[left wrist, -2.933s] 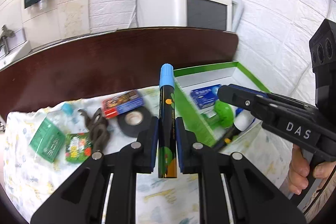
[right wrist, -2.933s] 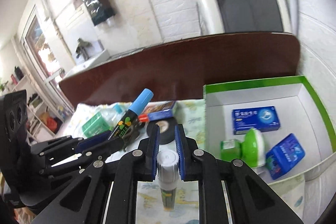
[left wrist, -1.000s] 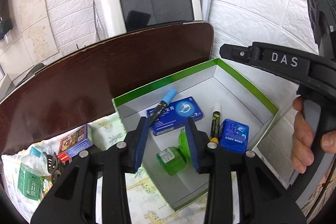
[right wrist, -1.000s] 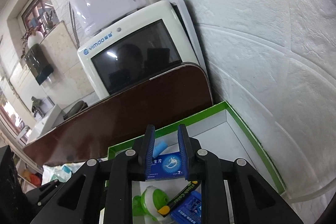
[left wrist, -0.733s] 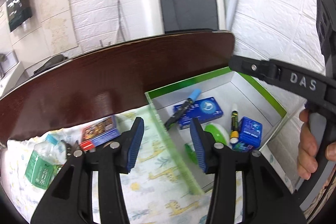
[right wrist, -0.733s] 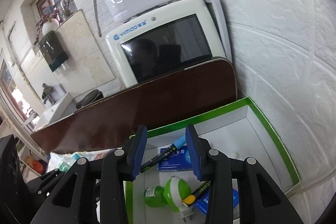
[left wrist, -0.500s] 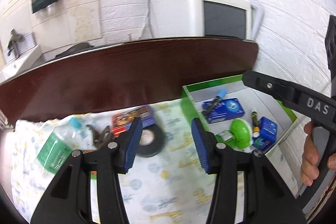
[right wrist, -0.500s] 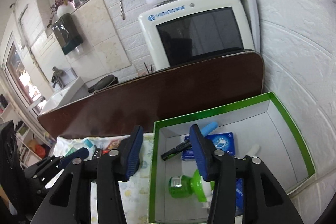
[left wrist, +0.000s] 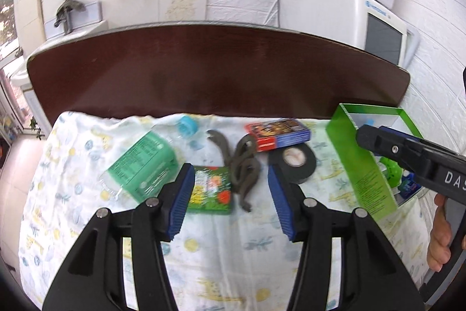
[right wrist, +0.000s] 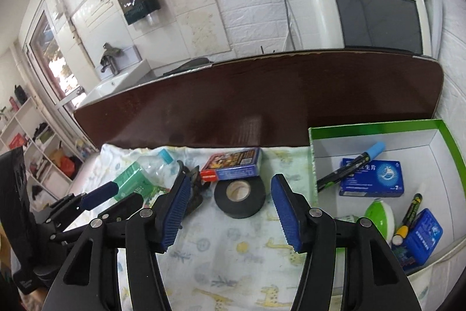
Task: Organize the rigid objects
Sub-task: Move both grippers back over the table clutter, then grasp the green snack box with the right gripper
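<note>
My left gripper (left wrist: 230,197) is open and empty above a small green packet (left wrist: 211,194) and a dark metal tool (left wrist: 243,169). My right gripper (right wrist: 230,207) is open and empty over a roll of black tape (right wrist: 240,198), also in the left view (left wrist: 292,162). A green-rimmed white box (right wrist: 375,126) at the right holds a blue-capped marker (right wrist: 349,168), a blue medicine box (right wrist: 371,178), a green round device (right wrist: 378,216), a yellow-tipped marker (right wrist: 407,216) and a small blue case (right wrist: 423,236).
A red and blue card box (left wrist: 276,133), a green-labelled bottle (left wrist: 142,165) with a blue cap lie on the printed cloth (left wrist: 218,267). A dark wooden board (left wrist: 218,69) stands behind. A white monitor (right wrist: 367,8) sits at the back right.
Both markers were held, then let go into the box. Both grippers have opened wider and swung left, away from the box to over the loose items on the cloth.
</note>
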`<action>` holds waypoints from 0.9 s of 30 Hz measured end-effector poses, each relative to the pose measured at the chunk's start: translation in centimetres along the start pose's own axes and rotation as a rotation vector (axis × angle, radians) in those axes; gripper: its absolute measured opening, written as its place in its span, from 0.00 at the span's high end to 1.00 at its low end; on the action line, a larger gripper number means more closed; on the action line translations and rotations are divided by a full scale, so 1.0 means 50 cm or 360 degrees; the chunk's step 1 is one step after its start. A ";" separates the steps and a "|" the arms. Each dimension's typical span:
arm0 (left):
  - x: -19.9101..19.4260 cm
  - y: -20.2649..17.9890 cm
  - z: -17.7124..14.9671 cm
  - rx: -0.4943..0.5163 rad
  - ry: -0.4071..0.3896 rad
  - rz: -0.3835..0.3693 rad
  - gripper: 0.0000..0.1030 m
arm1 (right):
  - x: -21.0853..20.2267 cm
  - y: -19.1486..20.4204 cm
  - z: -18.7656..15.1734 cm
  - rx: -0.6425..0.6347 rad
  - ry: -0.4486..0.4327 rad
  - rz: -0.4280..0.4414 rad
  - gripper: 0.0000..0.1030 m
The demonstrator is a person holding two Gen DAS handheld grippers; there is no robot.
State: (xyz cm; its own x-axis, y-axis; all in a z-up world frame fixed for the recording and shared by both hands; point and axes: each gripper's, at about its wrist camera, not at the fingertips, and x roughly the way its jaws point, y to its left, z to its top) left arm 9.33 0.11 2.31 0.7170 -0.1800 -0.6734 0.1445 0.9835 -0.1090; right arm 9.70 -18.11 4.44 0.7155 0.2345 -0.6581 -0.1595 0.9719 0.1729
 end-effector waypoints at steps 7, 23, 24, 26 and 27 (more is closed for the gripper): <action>0.017 0.092 -0.042 -0.0133 0.0049 0.0030 0.51 | 0.061 0.060 -0.033 -0.0013 0.0146 0.0050 0.43; 0.083 0.114 -0.067 -0.0089 0.0161 -0.0173 0.68 | 0.210 0.128 -0.090 0.0195 0.0507 0.0244 0.68; 0.091 0.117 -0.066 -0.0099 0.0173 -0.0182 0.69 | 0.216 0.126 -0.094 0.0236 0.0528 0.0267 0.69; 0.108 0.126 -0.063 -0.0131 0.0198 -0.0201 0.70 | 0.228 0.123 -0.101 0.0303 0.0572 0.0302 0.69; 0.116 0.132 -0.062 -0.0155 0.0209 -0.0211 0.70 | 0.237 0.119 -0.106 0.0348 0.0598 0.0326 0.69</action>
State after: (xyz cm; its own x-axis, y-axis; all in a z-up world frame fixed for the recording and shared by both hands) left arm 12.33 5.63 -4.57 0.5999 -0.3103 -0.7375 0.1607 0.9497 -0.2688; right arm 13.63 -9.44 -6.22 0.3824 0.4506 -0.8067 -0.0960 0.8877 0.4504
